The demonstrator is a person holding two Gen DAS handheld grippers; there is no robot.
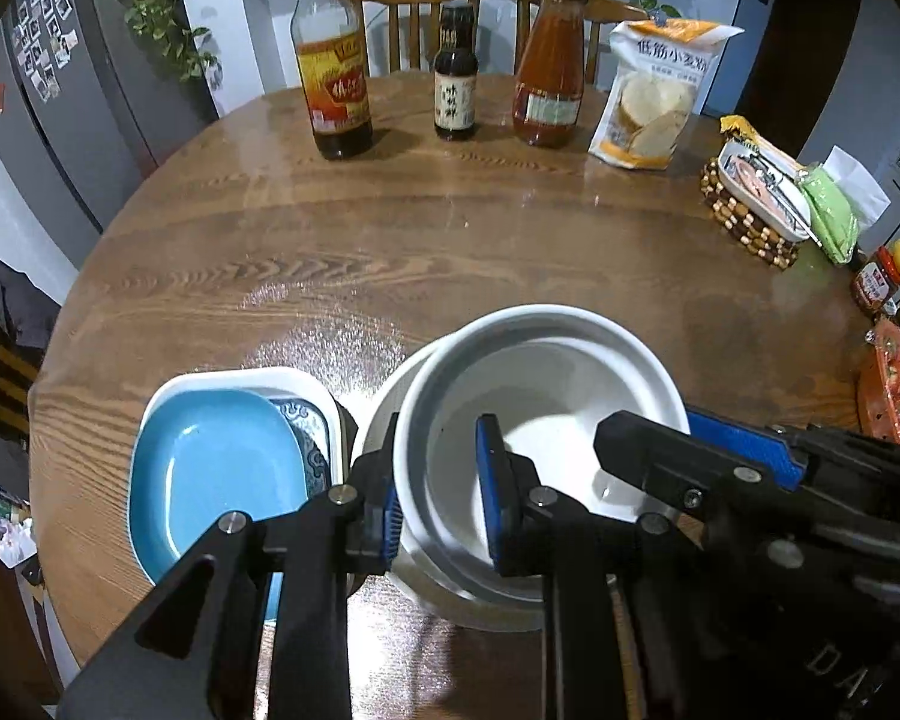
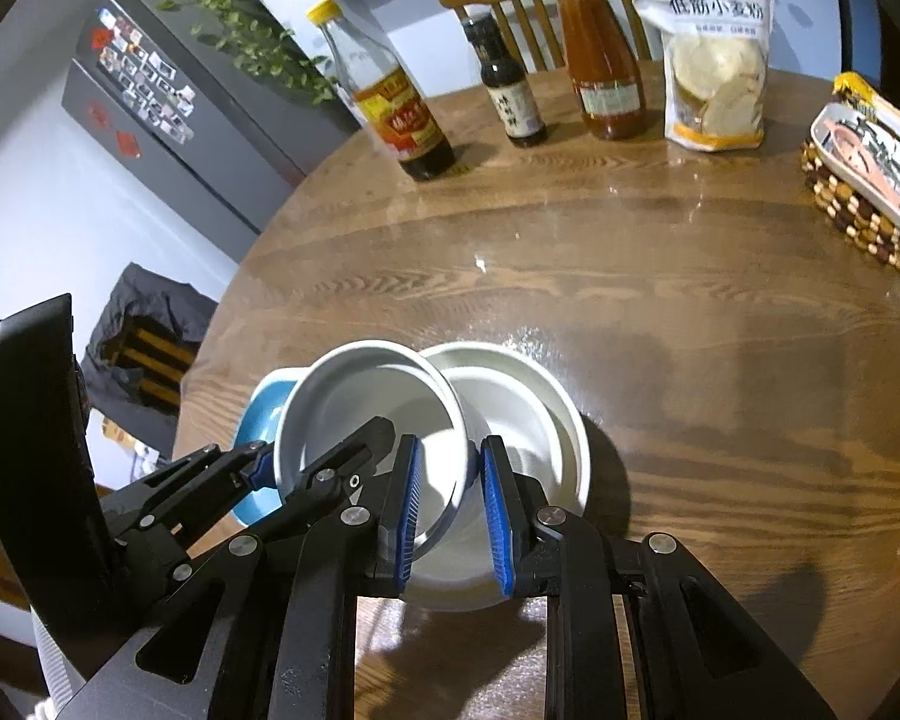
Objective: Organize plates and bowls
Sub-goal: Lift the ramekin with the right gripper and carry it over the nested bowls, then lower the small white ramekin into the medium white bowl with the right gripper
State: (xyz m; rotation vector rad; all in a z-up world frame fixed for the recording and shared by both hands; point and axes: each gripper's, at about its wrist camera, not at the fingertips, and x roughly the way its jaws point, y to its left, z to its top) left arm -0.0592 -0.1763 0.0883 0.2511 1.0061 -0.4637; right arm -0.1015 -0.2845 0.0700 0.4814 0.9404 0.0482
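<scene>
Both grippers are pinching one white bowl (image 1: 540, 396): left gripper (image 1: 441, 510) clamping its 9 o'clock rim, right gripper (image 2: 450, 516) clamping its 3 o'clock rim. Bowl is sitting tilted over a second white bowl (image 2: 528, 414) on the table (image 1: 390, 240), blue plate (image 1: 216, 474) at 9 o'clock.

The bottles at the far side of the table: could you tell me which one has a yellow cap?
The tallest bottle, leftmost of the three, with clear glass and a red-and-yellow label. The small dark bottle and the orange-red sauce bottle have dark caps.
</scene>
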